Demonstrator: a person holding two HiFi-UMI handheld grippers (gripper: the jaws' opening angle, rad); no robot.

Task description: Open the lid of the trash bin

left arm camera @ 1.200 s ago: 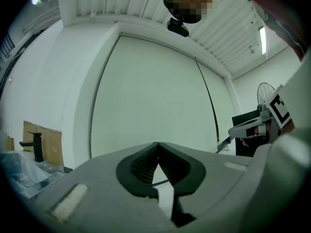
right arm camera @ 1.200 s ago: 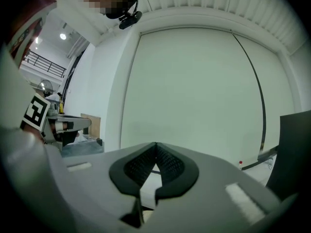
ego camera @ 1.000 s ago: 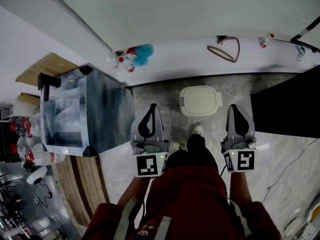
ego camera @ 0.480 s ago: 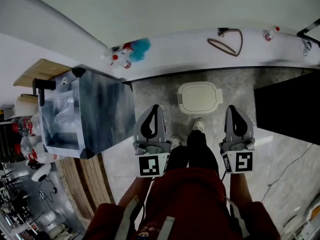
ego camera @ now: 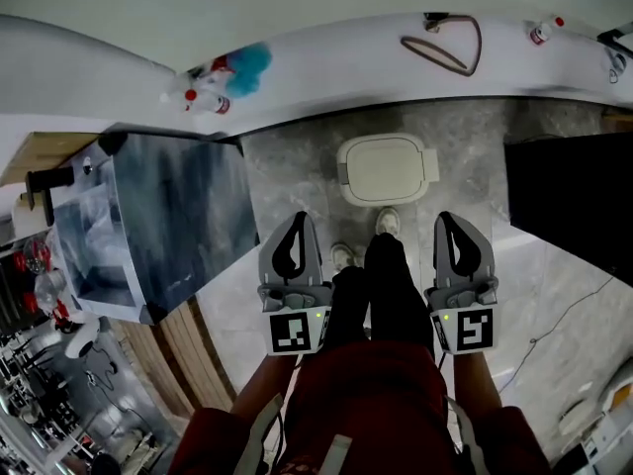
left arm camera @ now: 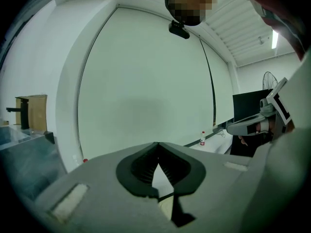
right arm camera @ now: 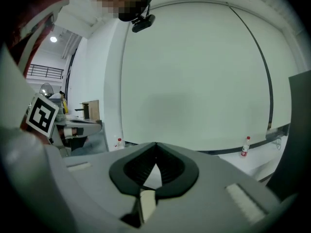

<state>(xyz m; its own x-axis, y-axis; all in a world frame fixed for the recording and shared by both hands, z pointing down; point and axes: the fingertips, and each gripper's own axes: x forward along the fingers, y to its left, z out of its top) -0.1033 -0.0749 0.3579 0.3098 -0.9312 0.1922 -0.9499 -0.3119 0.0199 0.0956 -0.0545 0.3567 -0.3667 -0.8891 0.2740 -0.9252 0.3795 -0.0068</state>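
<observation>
Trash bin (ego camera: 384,169) stands on grey stone floor (ego camera: 297,181), backed up to the foot of a white ledge (ego camera: 356,67), directly ahead of the person's shoes (ego camera: 388,222). Lid shut and lying flat, cream, rounded rectangle; its long axis runs side to side along the ledge, with a small tab sticking out at its right end. No print can be made out on the lid. Left gripper (ego camera: 298,218) and right gripper (ego camera: 447,218) are held level, one either side of the legs, both pointing forward toward the ledge, with the bin between them and ahead, well clear of either tip. Left jaws are closed tip to tip, nothing between them; right jaws the same. Each marker cube carries a black-and-white square pattern, no letters. On the ledge: blue duster (ego camera: 246,64), red-capped bottles (ego camera: 203,98) with labels too small to read, looped cable (ego camera: 447,49). Grey cabinet (ego camera: 173,216) to the left, black panel (ego camera: 569,196) to the right.
</observation>
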